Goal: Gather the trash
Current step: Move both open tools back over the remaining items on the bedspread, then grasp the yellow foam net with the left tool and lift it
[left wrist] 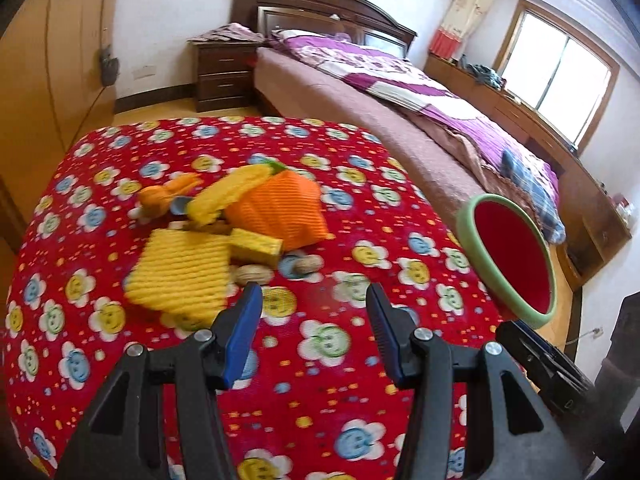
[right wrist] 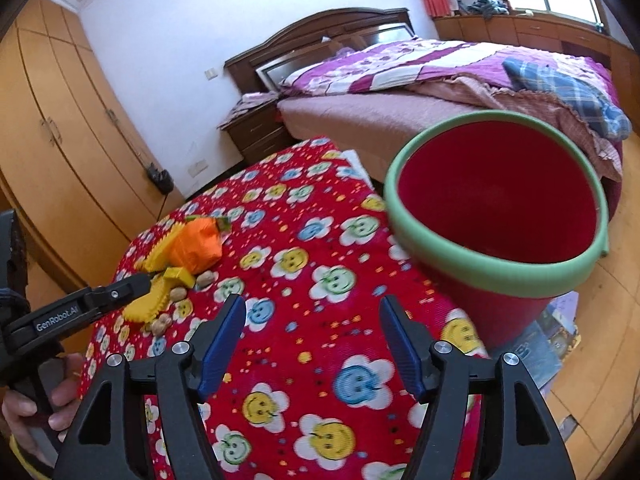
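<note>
Risk: peanuts (left wrist: 251,275) beside the yellow foam netting (left wrist: 182,276) could roll away if nudged. Left gripper (left wrist: 314,300) and right gripper (right wrist: 312,312) both gape, empty, bin (right wrist: 496,208) well apart.

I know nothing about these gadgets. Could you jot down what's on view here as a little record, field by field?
Place: bedroom, table under a red flowered cloth, bed behind
Trash: pile of yellow foam netting, orange foam netting, nut shells
Bin: red bucket with green rim, nothing visible inside, at the table's edge
Left gripper: open, holding nothing, near the yellow netting
Right gripper: open, holding nothing, near the bucket
</note>
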